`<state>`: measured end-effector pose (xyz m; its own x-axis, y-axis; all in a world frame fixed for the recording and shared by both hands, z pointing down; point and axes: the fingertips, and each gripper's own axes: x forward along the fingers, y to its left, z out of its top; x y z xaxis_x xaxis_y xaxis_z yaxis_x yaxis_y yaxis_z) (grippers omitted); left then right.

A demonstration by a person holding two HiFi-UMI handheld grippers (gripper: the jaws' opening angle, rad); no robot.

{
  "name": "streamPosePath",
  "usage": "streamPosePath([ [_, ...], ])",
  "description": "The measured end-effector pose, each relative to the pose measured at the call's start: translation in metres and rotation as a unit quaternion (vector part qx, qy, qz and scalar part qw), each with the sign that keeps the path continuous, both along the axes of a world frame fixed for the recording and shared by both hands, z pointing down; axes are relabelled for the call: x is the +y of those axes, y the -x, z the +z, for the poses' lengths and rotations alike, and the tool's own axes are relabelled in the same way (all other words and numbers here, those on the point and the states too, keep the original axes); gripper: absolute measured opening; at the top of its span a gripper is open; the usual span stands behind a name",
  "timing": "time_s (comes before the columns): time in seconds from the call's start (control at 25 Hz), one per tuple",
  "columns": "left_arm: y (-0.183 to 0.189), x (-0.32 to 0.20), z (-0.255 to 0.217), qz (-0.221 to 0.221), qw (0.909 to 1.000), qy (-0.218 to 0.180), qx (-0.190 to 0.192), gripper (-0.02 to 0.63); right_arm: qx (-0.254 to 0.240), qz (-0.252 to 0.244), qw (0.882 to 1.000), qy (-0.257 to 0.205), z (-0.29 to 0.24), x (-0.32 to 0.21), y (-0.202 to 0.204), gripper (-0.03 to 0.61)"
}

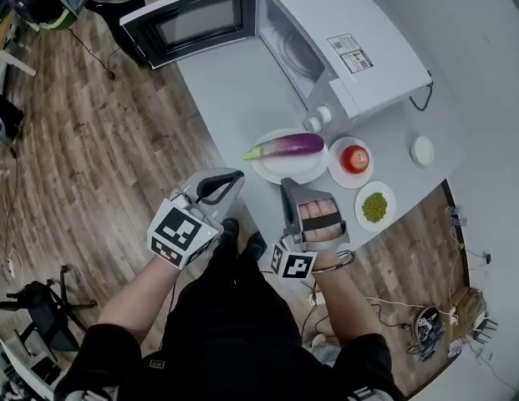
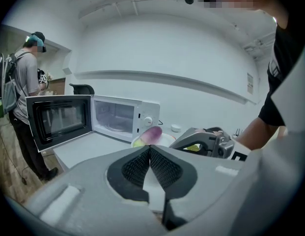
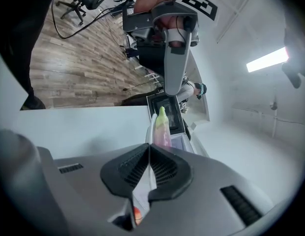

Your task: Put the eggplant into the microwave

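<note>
One eggplant (image 1: 286,146) lies on the largest of three plates (image 1: 276,172), on the table (image 1: 234,90) near one microwave (image 1: 343,48), door (image 1: 192,19) open. Two grippers: left gripper (image 1: 236,175) closed, empty; right gripper (image 1: 286,184) closed, empty.

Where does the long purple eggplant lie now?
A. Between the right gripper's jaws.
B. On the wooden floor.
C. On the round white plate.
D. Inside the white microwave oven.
C: the long purple eggplant rests on the round white plate on the grey table, outside the open white microwave oven.
</note>
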<state>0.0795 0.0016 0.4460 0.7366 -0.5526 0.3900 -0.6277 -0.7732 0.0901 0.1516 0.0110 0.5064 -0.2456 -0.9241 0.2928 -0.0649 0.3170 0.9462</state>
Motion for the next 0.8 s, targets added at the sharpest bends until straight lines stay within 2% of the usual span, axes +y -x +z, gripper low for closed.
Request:
streamPosePath([
  [0.44,0.030,0.006,-0.033,-0.035,0.9986,-0.037,0.010,0.009,-0.004,-0.031,0.999,-0.037,-0.055,-0.020,0.026,0.025],
  [0.64,0.054,-0.004,-0.048,-0.029,0.9981,-0.052,0.014,0.009,0.000,-0.027,0.999,-0.045,-0.071,-0.033,0.048,0.025],
  [0.8,0.075,-0.021,-0.060,-0.011,0.9978,-0.063,0.019,0.009,0.006,-0.006,0.999,-0.048,-0.080,-0.050,0.065,0.025],
])
